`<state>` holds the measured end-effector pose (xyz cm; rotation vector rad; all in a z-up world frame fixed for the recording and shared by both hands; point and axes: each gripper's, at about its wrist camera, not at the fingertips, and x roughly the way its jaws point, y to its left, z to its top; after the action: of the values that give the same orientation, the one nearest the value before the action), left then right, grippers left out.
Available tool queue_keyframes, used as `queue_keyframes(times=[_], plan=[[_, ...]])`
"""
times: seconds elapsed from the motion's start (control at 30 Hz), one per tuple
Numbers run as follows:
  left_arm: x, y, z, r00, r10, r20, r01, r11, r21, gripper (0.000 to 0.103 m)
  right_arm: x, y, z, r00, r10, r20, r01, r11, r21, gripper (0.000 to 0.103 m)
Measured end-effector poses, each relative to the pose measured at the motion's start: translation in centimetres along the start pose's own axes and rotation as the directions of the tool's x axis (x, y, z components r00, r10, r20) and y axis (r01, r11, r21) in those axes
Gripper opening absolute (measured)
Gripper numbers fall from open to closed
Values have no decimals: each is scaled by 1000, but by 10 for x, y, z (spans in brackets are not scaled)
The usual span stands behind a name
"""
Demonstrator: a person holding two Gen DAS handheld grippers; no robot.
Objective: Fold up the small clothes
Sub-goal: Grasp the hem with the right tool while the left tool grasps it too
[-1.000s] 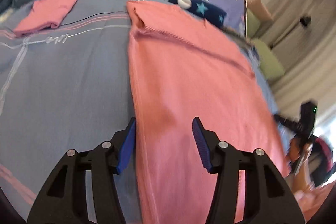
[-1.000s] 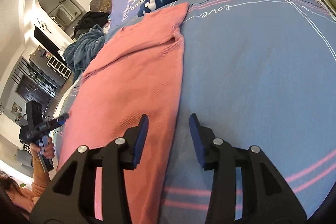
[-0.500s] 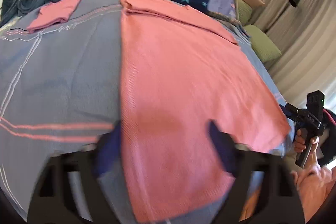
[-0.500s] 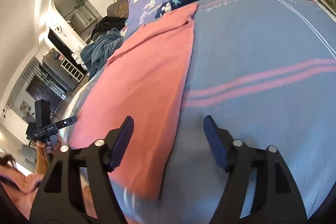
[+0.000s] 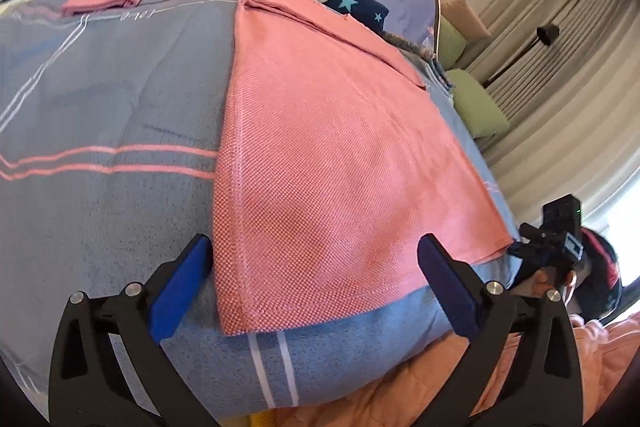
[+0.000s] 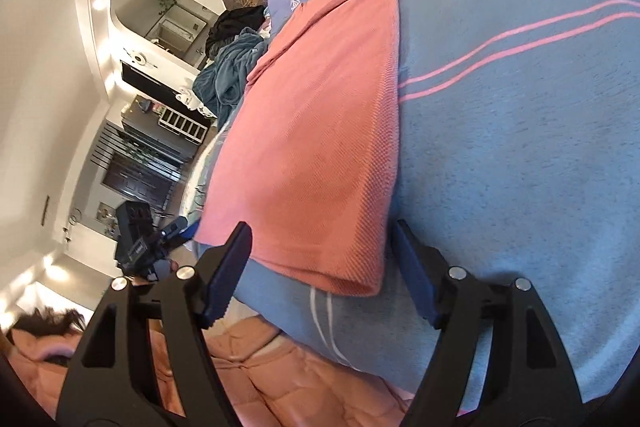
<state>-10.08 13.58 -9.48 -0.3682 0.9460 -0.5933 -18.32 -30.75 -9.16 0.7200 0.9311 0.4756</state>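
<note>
Your left tongs (image 5: 312,281) and right tongs (image 6: 320,267) both stand spread and empty at the near hem of the pink top (image 5: 332,155), which lies flat on the bed (image 5: 100,115). It looks light, limp knit: pinch each near corner at the hem, then carry them toward the collar.

A: What is the left tool (image 5: 316,281) looking like?
B: Black skeletal arms are carrying blue ribbed pads (image 5: 176,291), with silver screws shining behind them.
A: And the right tool (image 6: 322,269)?
B: It is showing the same. Behind both, the person is wearing a pink quilted jacket (image 6: 256,367).
</note>
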Motion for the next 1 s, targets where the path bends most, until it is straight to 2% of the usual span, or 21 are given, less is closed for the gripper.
queue_keyframes(times=[0.1,0.27,0.3,0.37,0.4,0.43,0.47,0.5,0.53,0.6,0.7,0.8,1.0], plan=[[-5,1,-5,999,-43,-29,42,999,-21,102,1,2,-4,998,44,-40,-43,999,18,71],[-2,3,-1,997,-66,-34,65,998,-18,102,10,-7,6,998,63,-19,-62,996,69,66],[0,4,2,997,-69,-22,68,997,-25,102,13,-8,10,998,58,-18,-56,995,85,61],[6,3,8,998,-67,3,67,998,-21,99,17,-11,15,999,14,-38,-10,995,102,35],[6,0,9,998,-58,8,58,998,4,83,19,-14,15,999,-8,-54,14,994,113,12],[6,-3,8,999,-50,6,50,998,26,57,19,-15,13,998,-14,-55,21,992,123,5],[6,-5,8,999,-35,3,35,999,41,43,16,-16,11,999,3,-37,2,991,133,5],[5,-5,7,1000,-16,-1,16,999,38,14,12,-14,11,1000,11,-23,-8,992,128,5],[4,-2,8,1000,-9,-1,9,1000,18,6,7,-11,12,1000,17,-5,-16,993,114,5],[-5,5,12,999,-40,27,41,998,-38,5,-5,-1,17,999,42,27,-44,996,83,5],[-28,7,24,988,-82,127,90,994,-59,4,-18,10,28,996,64,61,-67,997,47,5],[-46,-2,37,970,-126,209,135,990,-33,4,-25,20,41,992,88,89,-90,996,19,5],[-55,-17,67,946,-166,278,172,985,0,4,-29,47,72,982,108,152,-101,993,-55,5]])
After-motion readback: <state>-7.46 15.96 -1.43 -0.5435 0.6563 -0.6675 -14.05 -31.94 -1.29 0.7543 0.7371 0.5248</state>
